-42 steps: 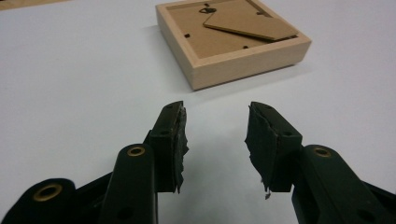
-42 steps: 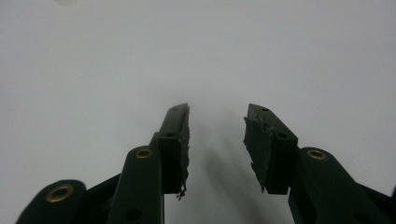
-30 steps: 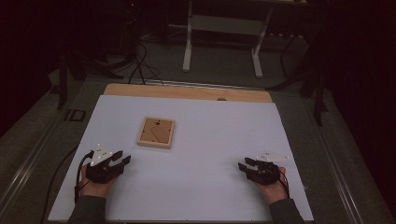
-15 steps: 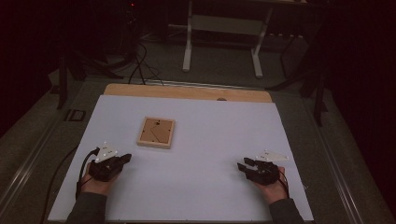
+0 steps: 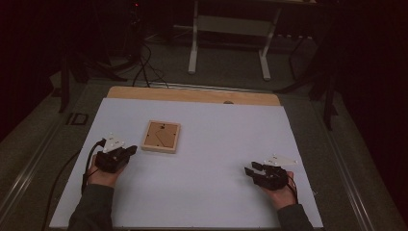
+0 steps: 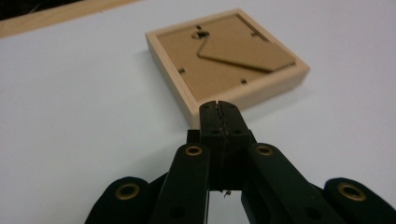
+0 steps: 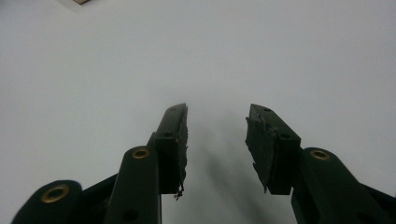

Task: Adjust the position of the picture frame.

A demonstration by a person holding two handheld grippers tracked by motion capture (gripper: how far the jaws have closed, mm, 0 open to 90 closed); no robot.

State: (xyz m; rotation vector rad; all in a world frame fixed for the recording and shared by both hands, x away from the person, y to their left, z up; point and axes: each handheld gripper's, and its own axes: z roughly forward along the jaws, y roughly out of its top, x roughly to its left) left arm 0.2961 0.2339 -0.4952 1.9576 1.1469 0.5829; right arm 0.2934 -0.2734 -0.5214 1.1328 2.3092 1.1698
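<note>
- Early stage by my read: wooden picture frame (image 5: pixel 161 136) lies flat, back side up, on the white table cover (image 5: pixel 207 192), untouched. Nothing picked up yet; the whole handling of it looks left to do.
- Backing board with its fold-out stand and small clips faces up in the left gripper view (image 6: pixel 224 51); stand folded flat.
- Left gripper (image 5: pixel 129 150): jaws pressed together, nothing between them, tips aimed at the frame.
- Frame sits just right and slightly far of the left gripper tips, close, but not touching as far as I can tell; in the left gripper view its near corner sits right behind the closed tips (image 6: pixel 218 112).
- Right gripper (image 5: pixel 250 170): jaws partly apart, empty, over bare cover at near right, well apart from the frame.
- Frame is left of table centre, in the far half.
- Likely next: left gripper must open before it can take the frame edge.
</note>
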